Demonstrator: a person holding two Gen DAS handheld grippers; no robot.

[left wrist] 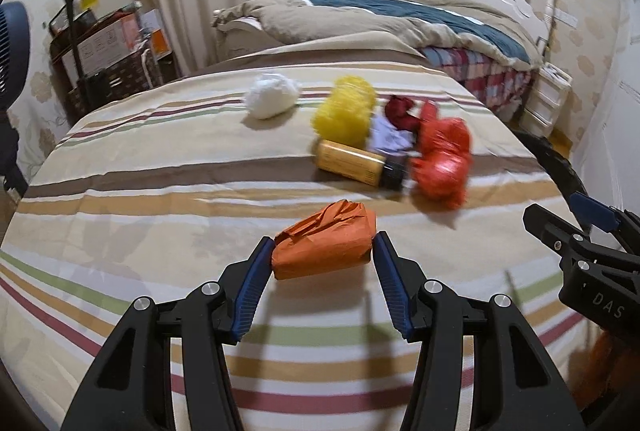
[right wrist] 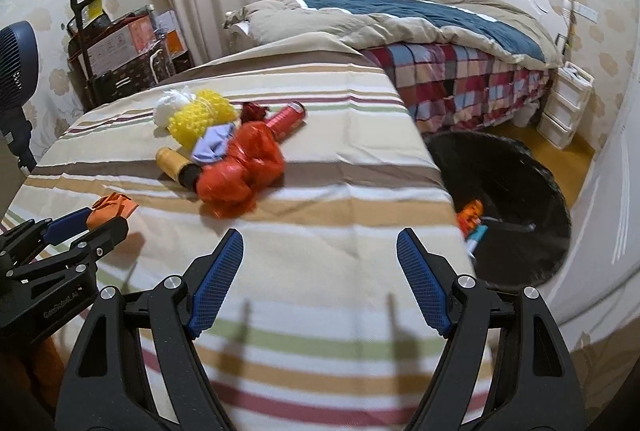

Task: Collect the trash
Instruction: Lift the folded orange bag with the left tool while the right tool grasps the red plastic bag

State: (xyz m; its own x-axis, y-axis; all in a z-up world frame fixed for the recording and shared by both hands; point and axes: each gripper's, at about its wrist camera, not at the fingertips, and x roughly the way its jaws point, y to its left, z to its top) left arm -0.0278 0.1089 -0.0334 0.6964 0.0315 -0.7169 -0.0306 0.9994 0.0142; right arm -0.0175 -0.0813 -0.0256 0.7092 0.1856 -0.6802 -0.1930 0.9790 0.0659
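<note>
My left gripper (left wrist: 323, 251) is shut on a crumpled orange paper wad (left wrist: 326, 243), its blue pads pressing both ends just above the striped tablecloth (left wrist: 160, 191). The same wad (right wrist: 116, 205) shows at the far left of the right wrist view. Farther back lies a pile: a white wad (left wrist: 272, 95), a yellow mesh ball (left wrist: 346, 115), a yellow bottle (left wrist: 356, 163), a red-orange plastic bag (left wrist: 440, 159), a dark red scrap (left wrist: 400, 111) and a red can (right wrist: 286, 115). My right gripper (right wrist: 320, 243) is open over the cloth, with nothing between its fingers.
A black trash bag (right wrist: 512, 199) stands open on the floor off the table's right edge, with some colourful scraps (right wrist: 472, 215) inside. Behind are a bed (right wrist: 440, 31), white drawers (right wrist: 568, 103), a cart of boxes (left wrist: 108, 51) and a blue fan (right wrist: 16, 63).
</note>
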